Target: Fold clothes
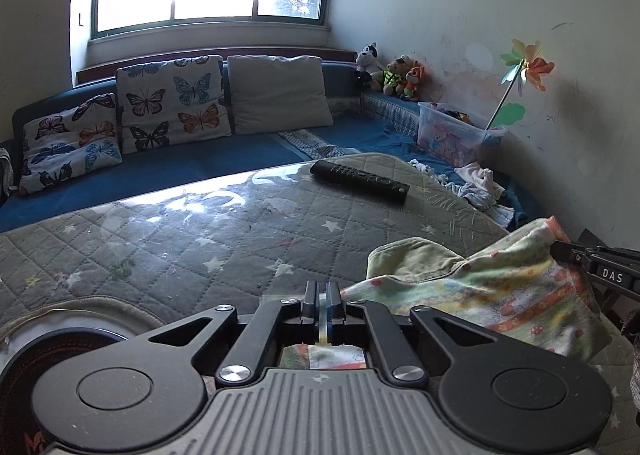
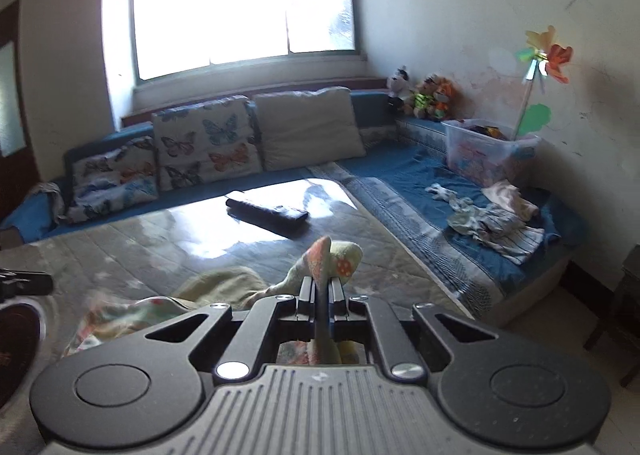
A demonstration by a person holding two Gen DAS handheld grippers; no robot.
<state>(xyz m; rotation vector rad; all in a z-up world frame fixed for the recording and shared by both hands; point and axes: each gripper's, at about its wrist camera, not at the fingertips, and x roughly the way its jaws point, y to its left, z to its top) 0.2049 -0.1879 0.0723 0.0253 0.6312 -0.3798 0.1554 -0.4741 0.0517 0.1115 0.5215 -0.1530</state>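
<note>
Both grippers clamped on the printed garment (image 1: pixel 480 295) low over the quilted table (image 1: pixel 200 223): left gripper (image 1: pixel 323 291) pinching its edge, right gripper (image 2: pixel 322 287) w/ cloth bunched betw. jaws, remote (image 1: pixel 360 177) beyond, sofa (image 1: pixel 160 167) behind.

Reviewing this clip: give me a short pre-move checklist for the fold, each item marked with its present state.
1. Left claw shut on the patterned garment: ok.
2. Right claw shut on the garment: ok.
3. Garment spread flat between the claws: not ok, bunched.
4. Remote control clear of the garment: ok, apart.
5. Quilted table cover bare ahead: ok.
6. Garment's lower edge free: cannot tell.
</note>
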